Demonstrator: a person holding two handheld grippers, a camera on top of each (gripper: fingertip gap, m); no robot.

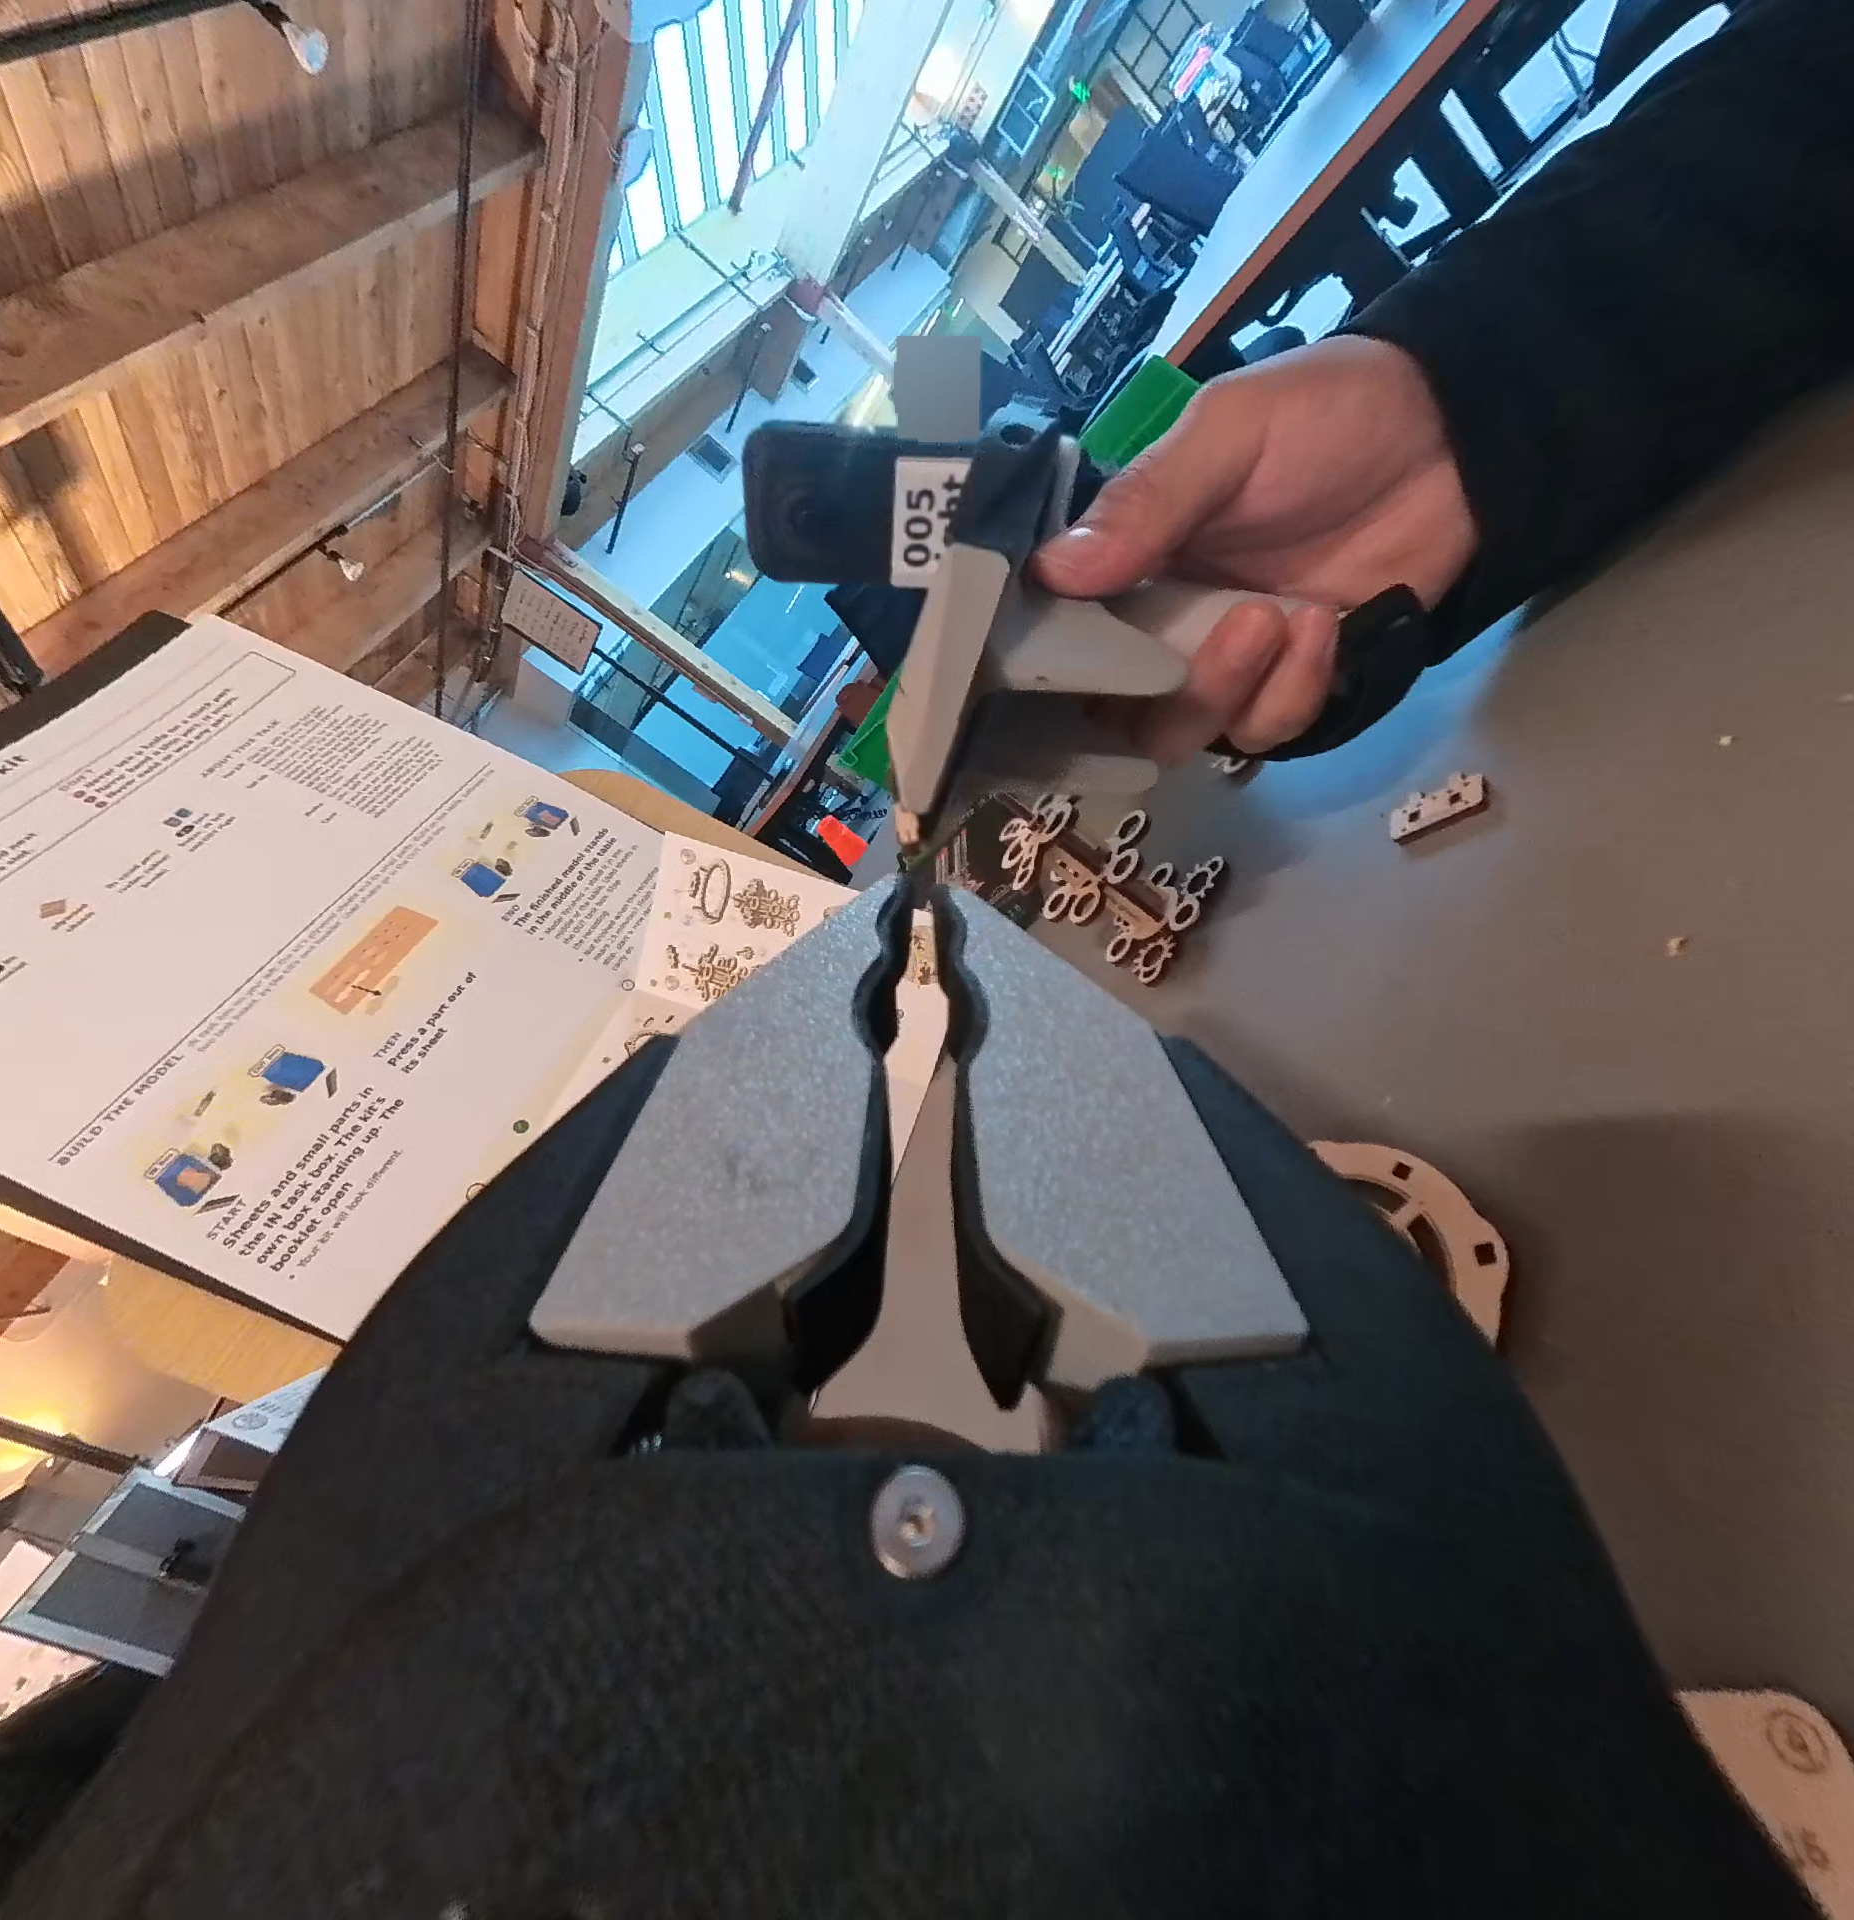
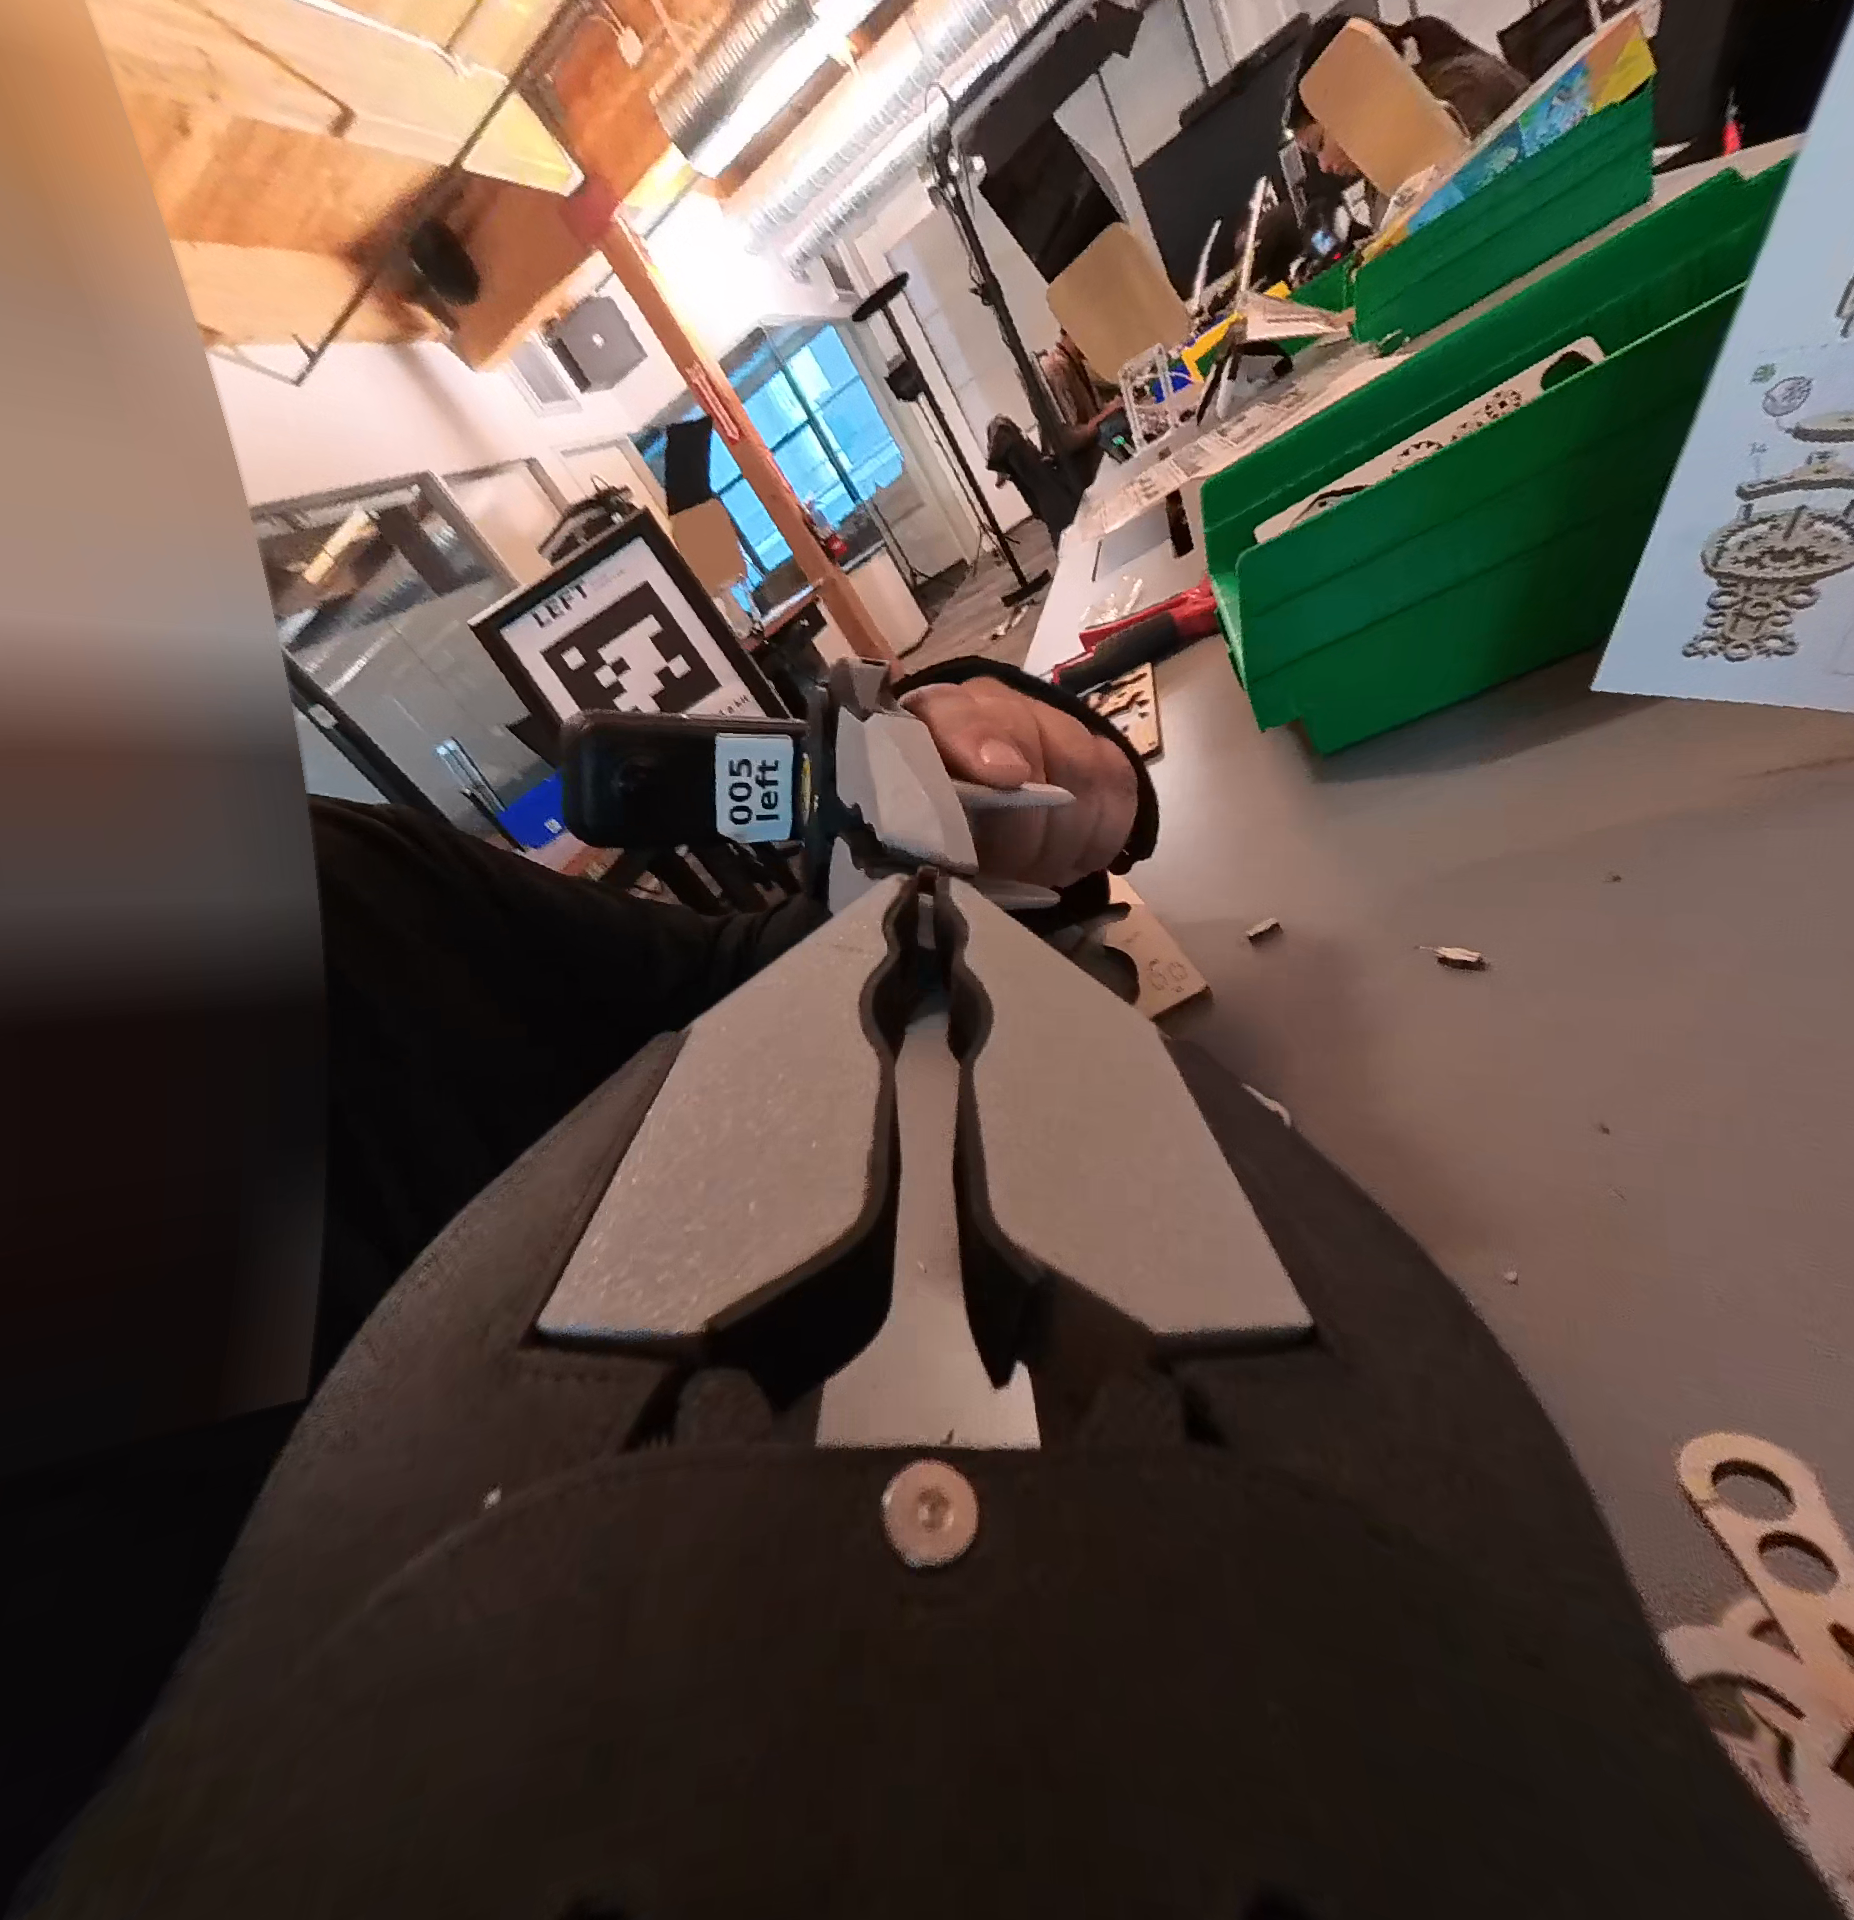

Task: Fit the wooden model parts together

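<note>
In the left wrist view my left gripper (image 1: pixel 919 896) is almost shut, its tips pinching something thin and dark. My right gripper (image 1: pixel 912 819), held by a hand, comes down from above and meets it tip to tip, with a small pale wooden part (image 1: pixel 907 828) at its tip. In the right wrist view my right gripper (image 2: pixel 923 889) is also nearly shut on a small piece, right against the left gripper (image 2: pixel 902 821). A partly built wooden model (image 1: pixel 1110 883) with flower-shaped cutouts lies on the grey table (image 1: pixel 1629 987) just behind.
A large instruction sheet (image 1: pixel 279 935) and an open booklet (image 1: pixel 715 935) stand on the left. A small wooden block (image 1: pixel 1437 810), a round wooden part (image 1: pixel 1422 1216) and a punched sheet (image 2: pixel 1785 1558) lie nearby. Green bins (image 2: pixel 1422 582) stand behind, and wood scraps (image 2: pixel 1453 956) dot the table. Left and right tips are no more than a few centimetres apart. The partly built wooden model (image 1: pixel 1110 883) is about equally far from each gripper, around 15 centimeters.
</note>
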